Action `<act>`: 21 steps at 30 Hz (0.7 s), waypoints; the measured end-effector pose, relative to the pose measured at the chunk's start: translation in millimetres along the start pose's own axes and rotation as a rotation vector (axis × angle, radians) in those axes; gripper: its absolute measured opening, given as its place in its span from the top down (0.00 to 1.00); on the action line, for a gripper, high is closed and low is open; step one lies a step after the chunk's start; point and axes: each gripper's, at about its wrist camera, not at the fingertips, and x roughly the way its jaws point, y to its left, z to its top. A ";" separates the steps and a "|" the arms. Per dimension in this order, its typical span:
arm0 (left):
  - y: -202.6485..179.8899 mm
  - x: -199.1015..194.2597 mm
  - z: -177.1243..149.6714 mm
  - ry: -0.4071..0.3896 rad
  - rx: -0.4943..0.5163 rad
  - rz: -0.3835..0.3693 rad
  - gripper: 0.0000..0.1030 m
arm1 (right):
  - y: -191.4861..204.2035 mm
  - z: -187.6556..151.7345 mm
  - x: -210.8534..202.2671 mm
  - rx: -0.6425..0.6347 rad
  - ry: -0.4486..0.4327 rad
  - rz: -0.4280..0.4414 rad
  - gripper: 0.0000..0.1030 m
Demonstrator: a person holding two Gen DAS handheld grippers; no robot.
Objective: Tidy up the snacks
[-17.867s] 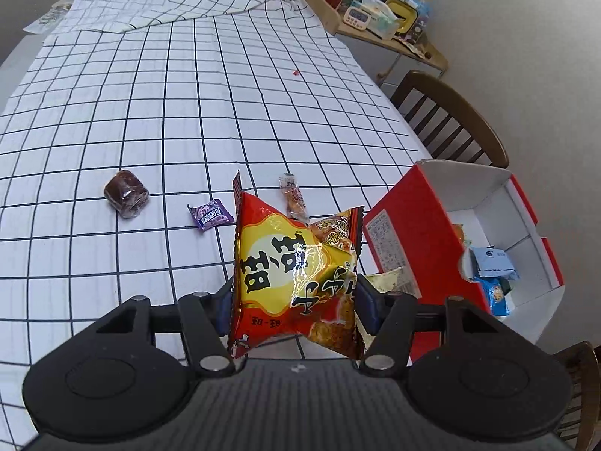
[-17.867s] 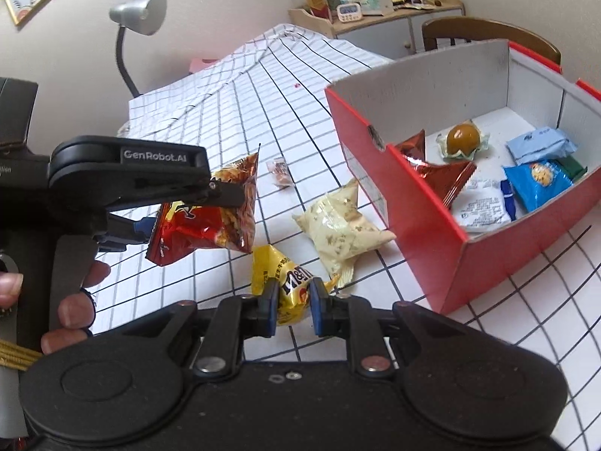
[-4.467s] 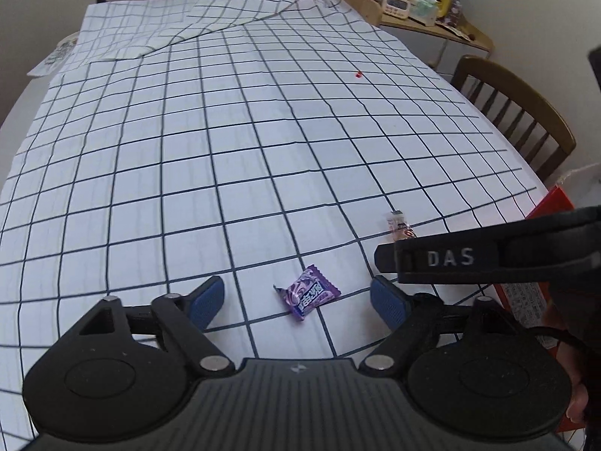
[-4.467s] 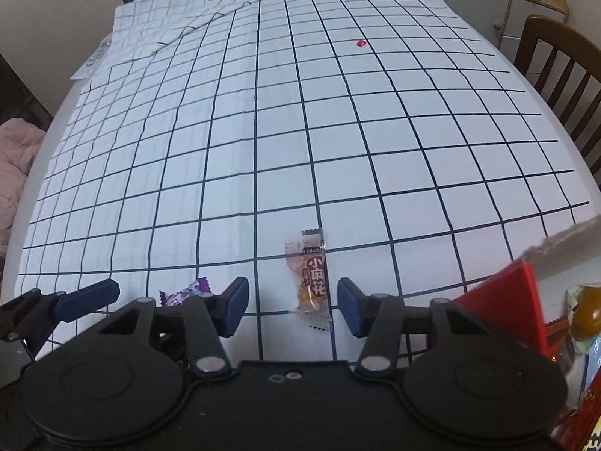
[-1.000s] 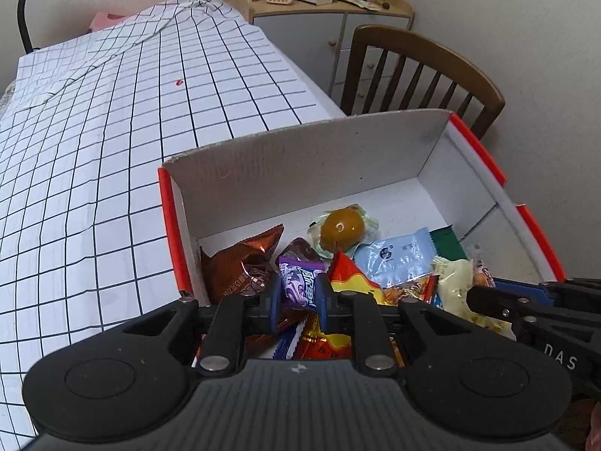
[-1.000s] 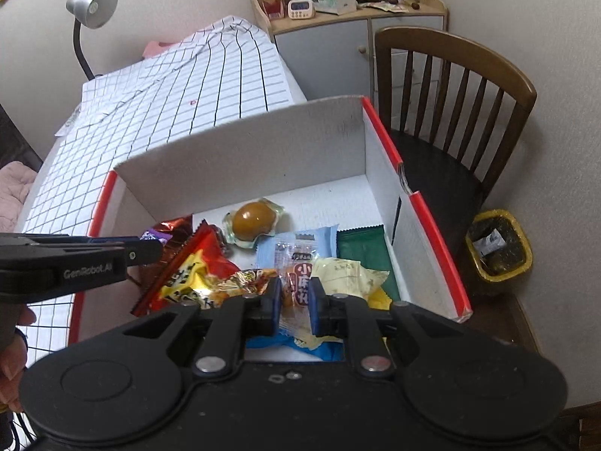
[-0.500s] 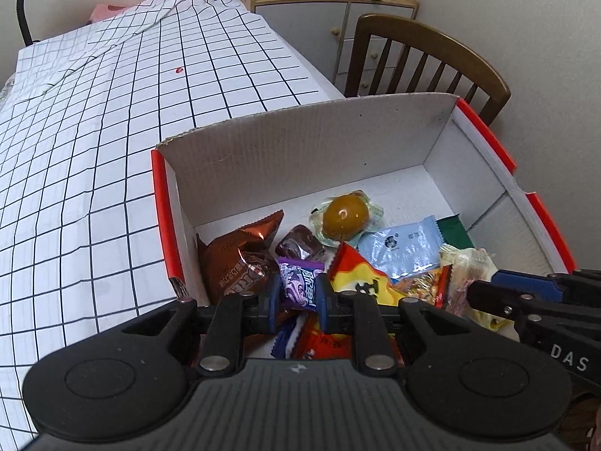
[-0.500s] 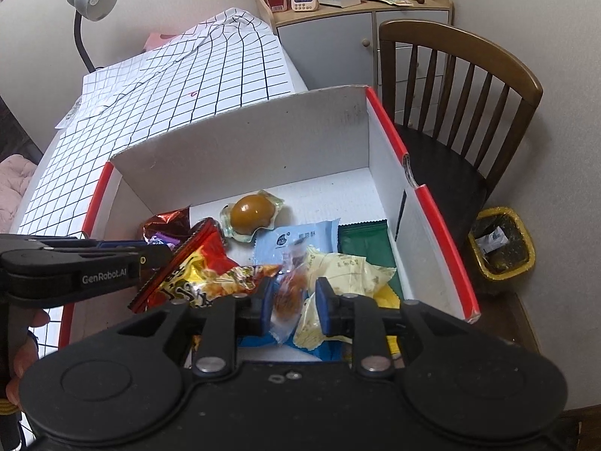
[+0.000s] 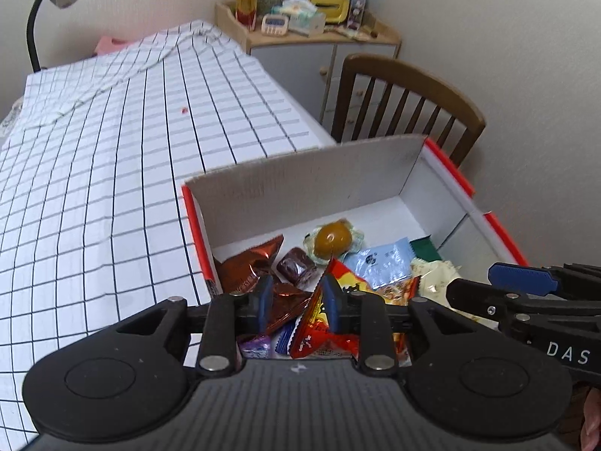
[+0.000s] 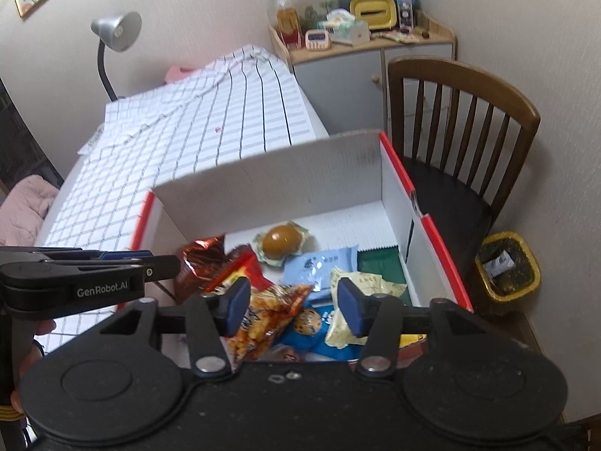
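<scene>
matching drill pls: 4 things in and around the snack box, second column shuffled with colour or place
1. egg-shaped snack
2. flat packet
3. bin
4. desk lamp

a. silver head, beyond the table's far end
b. yellow, on the floor by the chair
c. brown, in clear wrap near the box's back wall
d. dark green, against the box's right wall

Pairs: 1-c, 2-d, 3-b, 4-a

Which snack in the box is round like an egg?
The brown egg in clear wrap, lying at the back of the red box. The other snacks are flat or crinkly packets.
</scene>
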 end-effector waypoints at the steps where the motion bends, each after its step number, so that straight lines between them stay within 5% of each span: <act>1: 1.4 -5.4 -0.2 -0.010 0.001 -0.004 0.72 | 1.7 0.2 -3.6 0.003 -0.008 0.002 0.44; 7: 12.2 -36.3 -3.8 -0.061 0.007 -0.023 0.69 | 15.4 -5.4 -25.3 0.010 -0.055 0.007 0.35; 10: 20.1 -51.4 -6.9 -0.088 -0.005 -0.042 0.33 | 24.0 -9.2 -36.2 0.018 -0.076 0.013 0.28; 11: 23.4 -57.2 -8.5 -0.106 -0.015 -0.049 0.29 | 27.1 -10.7 -40.0 0.018 -0.086 0.011 0.28; 21: 40.4 -97.3 -24.5 -0.152 -0.018 -0.095 0.24 | 48.5 -29.8 -76.4 0.044 -0.169 0.017 0.15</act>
